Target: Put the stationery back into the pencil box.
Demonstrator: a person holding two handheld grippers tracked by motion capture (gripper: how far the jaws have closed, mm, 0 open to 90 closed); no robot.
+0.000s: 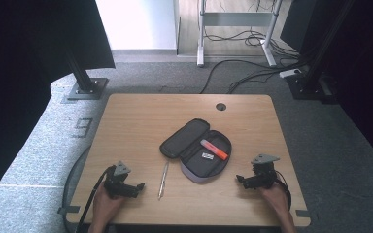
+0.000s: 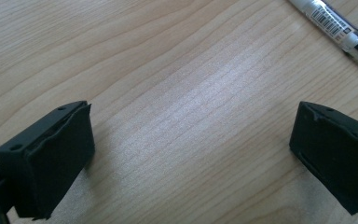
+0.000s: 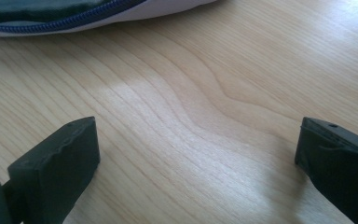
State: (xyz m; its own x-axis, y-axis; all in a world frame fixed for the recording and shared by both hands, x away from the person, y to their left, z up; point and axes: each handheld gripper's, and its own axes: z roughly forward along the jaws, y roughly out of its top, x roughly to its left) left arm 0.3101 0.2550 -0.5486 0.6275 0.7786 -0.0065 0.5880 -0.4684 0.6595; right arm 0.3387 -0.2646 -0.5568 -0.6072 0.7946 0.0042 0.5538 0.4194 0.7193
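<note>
Here, the left gripper point(image 1: 138, 186) sits wide open and empty near a slim pen point(image 1: 163, 179); light, hard and likely slippery, best pinched mid-barrel.

An open pencil case point(image 1: 196, 150) lay mid-table point(image 1: 141, 111), a marker point(image 1: 214, 149) inside it toward three o'clock. A pen point(image 1: 163, 180) lay at the case's eight o'clock — apart from it, on bare wood.

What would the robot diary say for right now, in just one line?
left gripper: open, near pen | right gripper: open, near pencil case | case: unzipped, orange highlighter inside | pen: on table
</note>
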